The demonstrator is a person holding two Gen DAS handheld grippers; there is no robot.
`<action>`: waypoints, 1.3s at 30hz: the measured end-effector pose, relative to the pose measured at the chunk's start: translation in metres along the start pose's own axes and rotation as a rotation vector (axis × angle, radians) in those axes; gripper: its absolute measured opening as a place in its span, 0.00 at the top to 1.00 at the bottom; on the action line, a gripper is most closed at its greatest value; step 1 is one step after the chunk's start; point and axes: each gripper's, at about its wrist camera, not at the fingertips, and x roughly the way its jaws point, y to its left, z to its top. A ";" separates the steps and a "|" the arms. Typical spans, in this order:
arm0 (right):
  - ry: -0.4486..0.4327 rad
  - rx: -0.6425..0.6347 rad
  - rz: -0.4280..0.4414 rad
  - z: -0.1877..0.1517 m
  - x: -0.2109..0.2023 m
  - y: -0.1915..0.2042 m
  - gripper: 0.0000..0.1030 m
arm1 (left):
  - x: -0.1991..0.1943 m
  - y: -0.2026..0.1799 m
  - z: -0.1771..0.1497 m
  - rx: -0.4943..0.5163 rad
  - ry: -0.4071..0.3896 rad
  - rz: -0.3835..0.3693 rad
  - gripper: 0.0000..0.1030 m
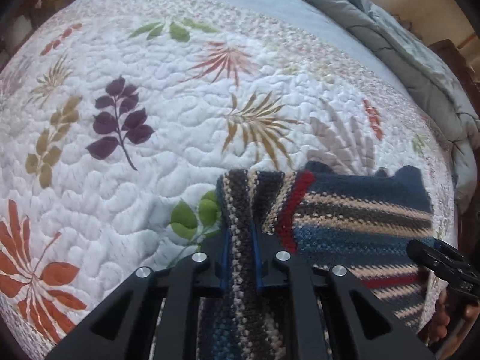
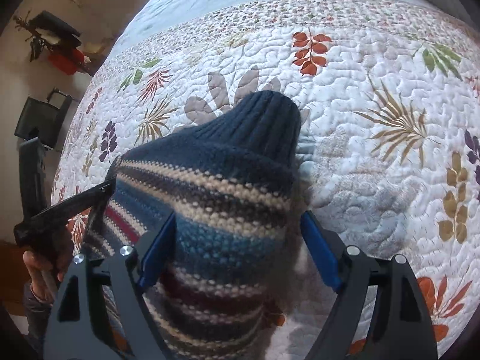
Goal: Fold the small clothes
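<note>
While the striped knit garment (image 1: 345, 210) lies on the leaf-print quilt (image 1: 150, 150), the left gripper (image 1: 242, 237) is clenched on a bunched fold at its left end. Right gripper (image 2: 237, 243) stands wide apart astride the garment's right part, near the navy ribbed cuff (image 2: 264, 120); pads not pressing.

Knit garment (image 2: 228, 198) lower end cut off — frame edge.

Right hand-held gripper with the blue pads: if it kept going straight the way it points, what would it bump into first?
Most likely the striped knitted garment lying between its open pads. The right hand-held gripper points down at it, with the quilt just underneath; depth is hard to judge.
</note>
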 end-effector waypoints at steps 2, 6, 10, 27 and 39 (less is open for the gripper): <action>-0.016 -0.023 -0.005 -0.008 -0.014 0.004 0.21 | -0.020 0.000 -0.005 -0.003 -0.003 -0.013 0.76; -0.037 -0.062 0.021 -0.039 -0.042 0.011 0.17 | -0.054 0.004 -0.031 0.010 -0.016 -0.031 0.70; 0.000 -0.069 0.064 -0.086 -0.055 0.009 0.16 | -0.073 0.005 -0.083 0.055 -0.003 -0.016 0.60; 0.091 -0.032 0.150 -0.181 -0.043 0.012 0.66 | -0.074 0.023 -0.166 -0.032 0.043 -0.078 0.85; 0.114 -0.073 0.009 -0.188 -0.020 0.018 0.73 | -0.042 0.017 -0.170 0.028 0.055 -0.011 0.86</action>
